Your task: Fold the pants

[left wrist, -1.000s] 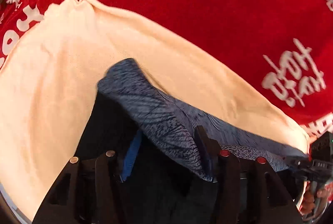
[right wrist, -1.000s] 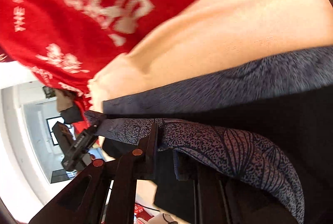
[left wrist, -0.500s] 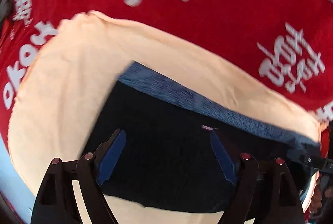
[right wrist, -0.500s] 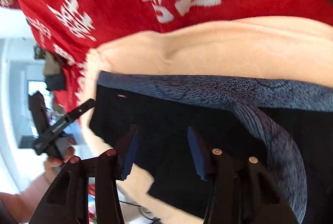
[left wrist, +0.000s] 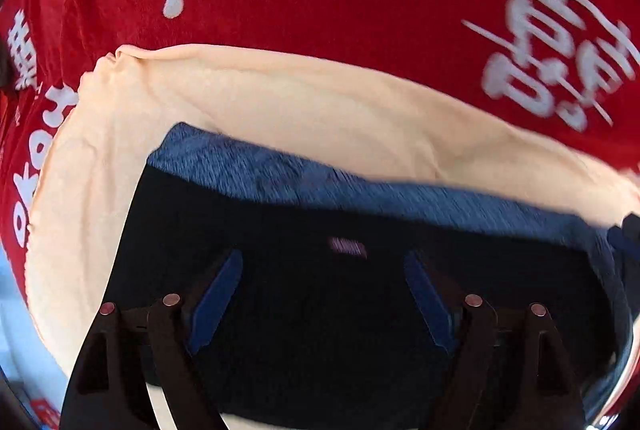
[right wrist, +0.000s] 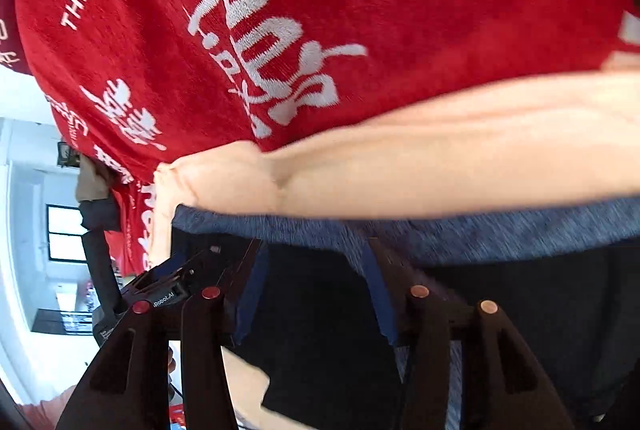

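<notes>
The pants are dark navy with a blue patterned band along the far edge. They lie folded flat on a cream cloth. My left gripper is open and empty, its blue-padded fingers spread just above the dark fabric. In the right wrist view the pants lie under my right gripper, which is also open and empty, fingertips near the patterned band. The left gripper's body shows at the left there.
A red cloth with white lettering covers the surface beyond the cream cloth, and shows in the right wrist view too. A room with a window shows past the left edge there.
Both grippers let go of the patterned pants edge and opened. The folded fabric dropped flat onto the dark layer. Both grippers drew back slightly above it.
</notes>
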Available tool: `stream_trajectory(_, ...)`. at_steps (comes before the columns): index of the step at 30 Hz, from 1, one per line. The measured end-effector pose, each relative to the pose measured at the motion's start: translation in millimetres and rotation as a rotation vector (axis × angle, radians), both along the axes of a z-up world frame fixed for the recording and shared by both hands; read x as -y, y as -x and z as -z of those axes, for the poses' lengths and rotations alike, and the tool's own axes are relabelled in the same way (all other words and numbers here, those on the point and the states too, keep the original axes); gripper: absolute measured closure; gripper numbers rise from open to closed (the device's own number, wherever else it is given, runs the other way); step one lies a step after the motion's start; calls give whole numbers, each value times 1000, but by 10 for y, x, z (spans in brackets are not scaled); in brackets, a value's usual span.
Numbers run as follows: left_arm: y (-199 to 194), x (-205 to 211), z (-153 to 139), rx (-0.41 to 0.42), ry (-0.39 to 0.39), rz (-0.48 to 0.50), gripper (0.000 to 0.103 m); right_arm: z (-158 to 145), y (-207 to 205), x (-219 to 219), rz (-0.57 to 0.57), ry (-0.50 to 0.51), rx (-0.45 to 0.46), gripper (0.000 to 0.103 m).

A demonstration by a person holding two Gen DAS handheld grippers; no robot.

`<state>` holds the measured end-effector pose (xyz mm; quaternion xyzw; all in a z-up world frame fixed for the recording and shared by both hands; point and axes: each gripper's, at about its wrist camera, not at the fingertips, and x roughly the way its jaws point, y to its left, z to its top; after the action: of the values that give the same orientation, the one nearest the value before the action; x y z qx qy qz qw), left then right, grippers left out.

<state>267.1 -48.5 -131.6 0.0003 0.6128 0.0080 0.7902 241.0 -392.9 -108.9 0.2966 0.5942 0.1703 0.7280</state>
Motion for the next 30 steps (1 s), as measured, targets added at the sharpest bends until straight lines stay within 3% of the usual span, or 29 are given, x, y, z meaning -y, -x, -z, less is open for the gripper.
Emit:
stream_trajectory(6,643,453,-263,-54,69,168,19,-180,953,458,86,-18,-35,49)
stream_trajectory(12,1214,1266,-346,-80,201,372,19,-201,2239,945,316,-24,-98,45)
stream_trajectory(17,1599,1897,-317,-133,347,491,19,-36,3338,1166,492,8,-176,44)
stream_trajectory(20,1878,2235,-285,-164,360,555,19,108,3891,1250,588,20,-226,44)
stream_trajectory(25,2046,2622,-148,-194,369,590,19,439,4308,1303,676,-52,-278,44)
stream_trajectory(30,2030,2748,64,-239,352,589,19,699,4361,1351,682,-212,-246,44)
